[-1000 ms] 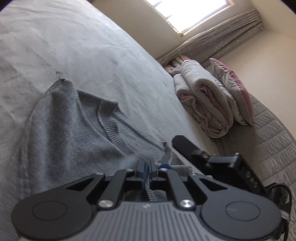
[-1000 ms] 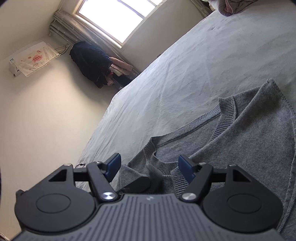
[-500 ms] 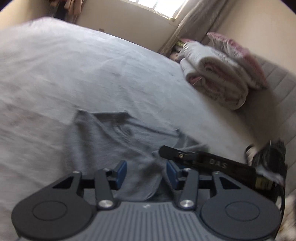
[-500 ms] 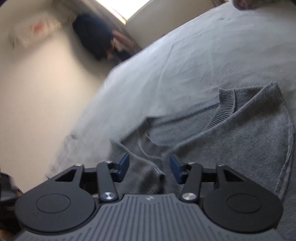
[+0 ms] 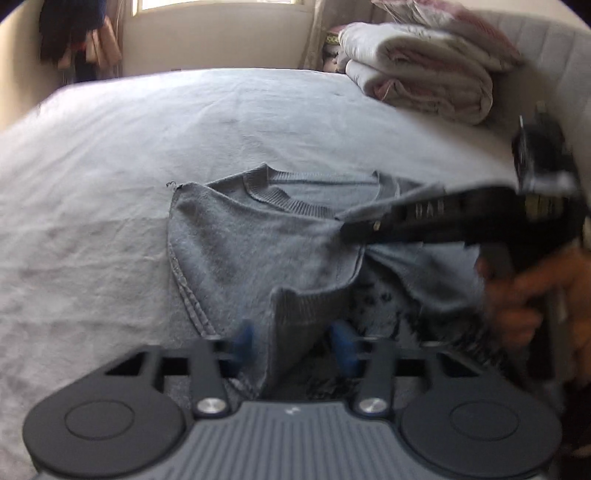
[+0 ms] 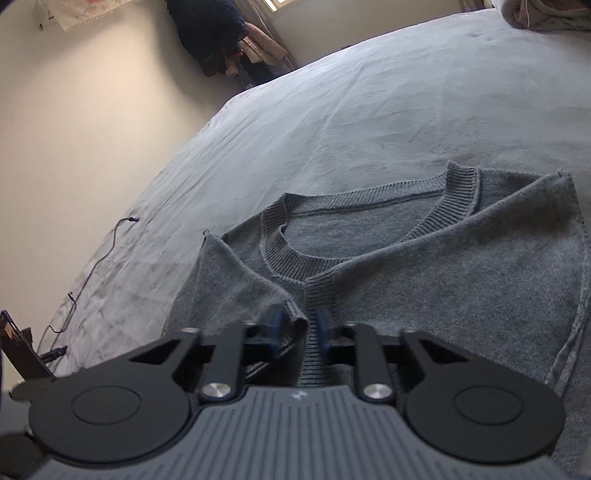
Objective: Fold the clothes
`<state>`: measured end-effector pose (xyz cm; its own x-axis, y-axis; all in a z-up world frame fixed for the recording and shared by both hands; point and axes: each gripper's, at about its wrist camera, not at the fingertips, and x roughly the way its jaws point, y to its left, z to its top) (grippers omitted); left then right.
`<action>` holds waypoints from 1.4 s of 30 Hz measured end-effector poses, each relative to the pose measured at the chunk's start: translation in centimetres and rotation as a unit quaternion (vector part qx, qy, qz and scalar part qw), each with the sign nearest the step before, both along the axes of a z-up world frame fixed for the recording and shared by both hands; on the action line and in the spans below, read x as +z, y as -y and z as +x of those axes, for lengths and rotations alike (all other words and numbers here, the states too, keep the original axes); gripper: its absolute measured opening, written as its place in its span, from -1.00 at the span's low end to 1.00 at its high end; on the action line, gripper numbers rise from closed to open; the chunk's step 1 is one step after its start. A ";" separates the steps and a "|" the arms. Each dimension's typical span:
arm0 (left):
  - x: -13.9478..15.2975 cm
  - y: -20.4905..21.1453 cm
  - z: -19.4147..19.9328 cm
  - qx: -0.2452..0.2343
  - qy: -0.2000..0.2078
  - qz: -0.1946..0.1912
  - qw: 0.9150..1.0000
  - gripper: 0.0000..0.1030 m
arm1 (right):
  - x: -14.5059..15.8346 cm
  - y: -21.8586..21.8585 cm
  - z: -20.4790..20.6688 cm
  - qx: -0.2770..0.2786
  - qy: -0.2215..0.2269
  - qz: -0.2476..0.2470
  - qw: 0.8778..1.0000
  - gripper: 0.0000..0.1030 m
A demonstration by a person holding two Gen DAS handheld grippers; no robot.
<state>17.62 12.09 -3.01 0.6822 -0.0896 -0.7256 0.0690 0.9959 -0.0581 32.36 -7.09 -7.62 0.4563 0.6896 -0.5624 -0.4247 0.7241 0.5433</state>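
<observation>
A grey knit sweater lies on the bed, neckline toward the far side, both sleeves folded in over the body; it also shows in the right wrist view. My left gripper is open, with a ribbed cuff of the sweater between its blue pads, loose. My right gripper has its pads close on a ribbed sleeve edge near the middle of the sweater. The right gripper also shows in the left wrist view, held by a hand above the sweater's right side.
The grey bedsheet spreads wide around the sweater. Folded quilts are stacked at the far right by the headboard. Dark clothes hang by the window. A cable lies on the bed's left edge.
My left gripper let go of the sweater, opened and pulled back to the near hem side. My right gripper narrowed from wide open onto the ribbed sleeve edge. Both views swung level.
</observation>
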 end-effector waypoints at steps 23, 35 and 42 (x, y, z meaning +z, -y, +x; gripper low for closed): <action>0.3 4.2 -0.8 -0.048 0.016 -0.031 0.998 -0.40 | -0.4 3.2 0.9 -0.086 -0.018 0.133 0.987 -0.85; 1.6 0.3 -9.9 0.007 -0.009 -0.016 1.000 -0.16 | 1.0 1.1 0.1 -0.035 0.017 0.089 0.995 -0.22; 2.1 -0.2 -14.8 0.023 -0.019 -0.016 0.999 -0.16 | 3.5 0.3 -1.7 -0.035 0.013 0.099 0.994 -0.22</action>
<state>2.82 12.30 -0.87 0.6588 -0.0821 -0.7478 0.0197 0.9956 -0.0919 30.62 -7.43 -4.08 0.5188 0.7522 -0.4063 -0.3930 0.6319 0.6680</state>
